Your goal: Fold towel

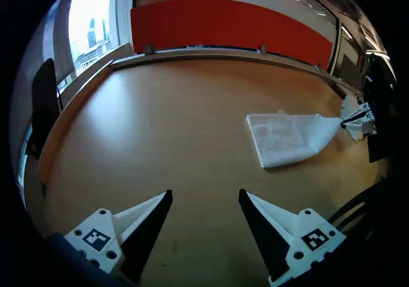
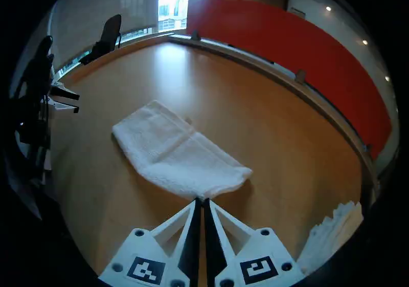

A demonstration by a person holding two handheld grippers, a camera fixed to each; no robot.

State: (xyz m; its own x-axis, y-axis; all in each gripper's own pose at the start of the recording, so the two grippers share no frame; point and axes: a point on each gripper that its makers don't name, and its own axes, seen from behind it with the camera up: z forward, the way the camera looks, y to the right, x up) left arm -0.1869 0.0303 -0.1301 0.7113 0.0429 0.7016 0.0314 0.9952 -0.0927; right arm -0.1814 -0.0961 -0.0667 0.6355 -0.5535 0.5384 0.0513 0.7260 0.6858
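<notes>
- So, right gripper (image 2: pixel 202 201) is pinched tight on the near corner of the towel (image 2: pixel 174 154), which lies doubled over on the wooden table (image 2: pixel 266 133).
- Left gripper (image 1: pixel 204 191) has its fingers spread wide, holding nothing, well apart from the cloth.
- Risk imo: with only one pinch point, any pull could drag the whole towel or slide the layers, and the fold goes crooked.

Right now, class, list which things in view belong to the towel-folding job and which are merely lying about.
Job: white towel; right gripper, jaws shut on its edge; left gripper, jaws open; wooden table.
Lying about: red partition; office chair; white stack.
</notes>
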